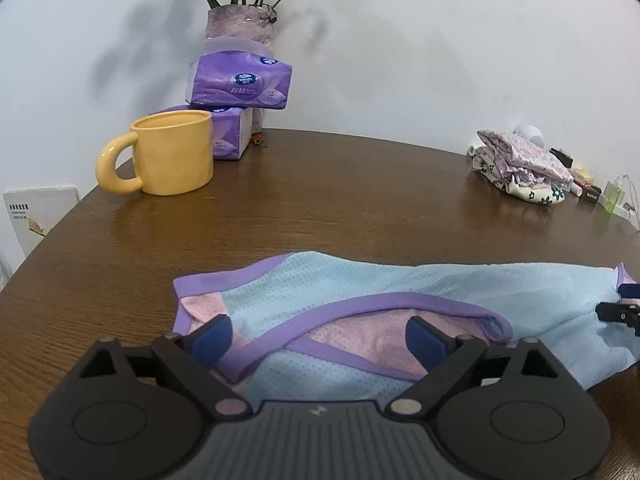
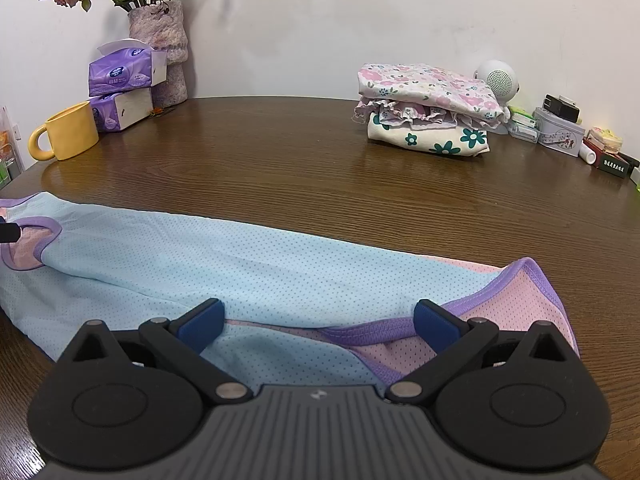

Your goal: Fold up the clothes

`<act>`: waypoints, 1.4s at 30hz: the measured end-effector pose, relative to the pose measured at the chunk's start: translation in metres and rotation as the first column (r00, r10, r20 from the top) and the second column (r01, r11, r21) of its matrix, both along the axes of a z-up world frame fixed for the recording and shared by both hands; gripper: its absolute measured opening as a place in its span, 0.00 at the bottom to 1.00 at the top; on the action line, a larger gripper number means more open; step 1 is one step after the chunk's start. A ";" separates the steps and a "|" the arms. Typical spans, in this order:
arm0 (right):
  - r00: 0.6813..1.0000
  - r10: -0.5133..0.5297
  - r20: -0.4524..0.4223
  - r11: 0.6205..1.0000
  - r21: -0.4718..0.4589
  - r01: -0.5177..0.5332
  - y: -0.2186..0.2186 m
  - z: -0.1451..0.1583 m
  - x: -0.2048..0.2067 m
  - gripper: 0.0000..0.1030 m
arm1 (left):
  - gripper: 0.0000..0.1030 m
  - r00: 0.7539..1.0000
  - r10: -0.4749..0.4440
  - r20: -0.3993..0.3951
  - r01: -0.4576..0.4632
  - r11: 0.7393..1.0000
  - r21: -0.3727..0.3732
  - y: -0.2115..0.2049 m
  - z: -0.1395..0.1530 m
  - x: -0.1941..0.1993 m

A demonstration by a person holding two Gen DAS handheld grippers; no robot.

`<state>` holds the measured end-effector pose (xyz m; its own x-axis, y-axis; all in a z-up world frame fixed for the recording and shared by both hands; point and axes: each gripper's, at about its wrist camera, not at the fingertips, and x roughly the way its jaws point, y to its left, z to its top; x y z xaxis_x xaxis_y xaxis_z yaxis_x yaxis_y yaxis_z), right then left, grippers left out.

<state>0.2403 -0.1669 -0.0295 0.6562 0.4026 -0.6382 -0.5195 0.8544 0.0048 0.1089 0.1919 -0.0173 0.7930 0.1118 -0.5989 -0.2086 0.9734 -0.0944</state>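
A light blue mesh garment with purple trim and pink lining lies folded lengthwise along the near edge of the brown wooden table. My left gripper is open, its blue pads over the garment's left end by a purple-edged opening. My right gripper is open over the garment's right end, above the purple hem and pink inside. The right gripper's tip shows at the far right of the left wrist view. The left gripper's tip shows at the left edge of the right wrist view.
A yellow mug, two purple tissue packs and a vase of flowers stand at the back left. A stack of folded floral clothes sits at the back right, with a white speaker and small boxes beside it.
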 end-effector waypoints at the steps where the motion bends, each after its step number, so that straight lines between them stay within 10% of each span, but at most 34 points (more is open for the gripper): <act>1: 1.000 0.000 0.000 1.000 0.000 0.000 0.000 0.000 0.000 0.99 | 0.96 1.000 -0.004 -0.002 0.004 1.000 0.001 -0.001 0.000 0.000; 42: 1.000 0.000 -0.002 1.000 0.001 0.000 0.000 0.000 0.000 0.99 | 1.00 0.998 -0.014 -0.062 0.020 0.994 0.103 -0.017 -0.004 0.008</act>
<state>0.2405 -0.1667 -0.0295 0.6551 0.4033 -0.6390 -0.5199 0.8542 0.0062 0.1165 0.1747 -0.0211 0.7576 0.1624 -0.6323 -0.1941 0.9808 0.0193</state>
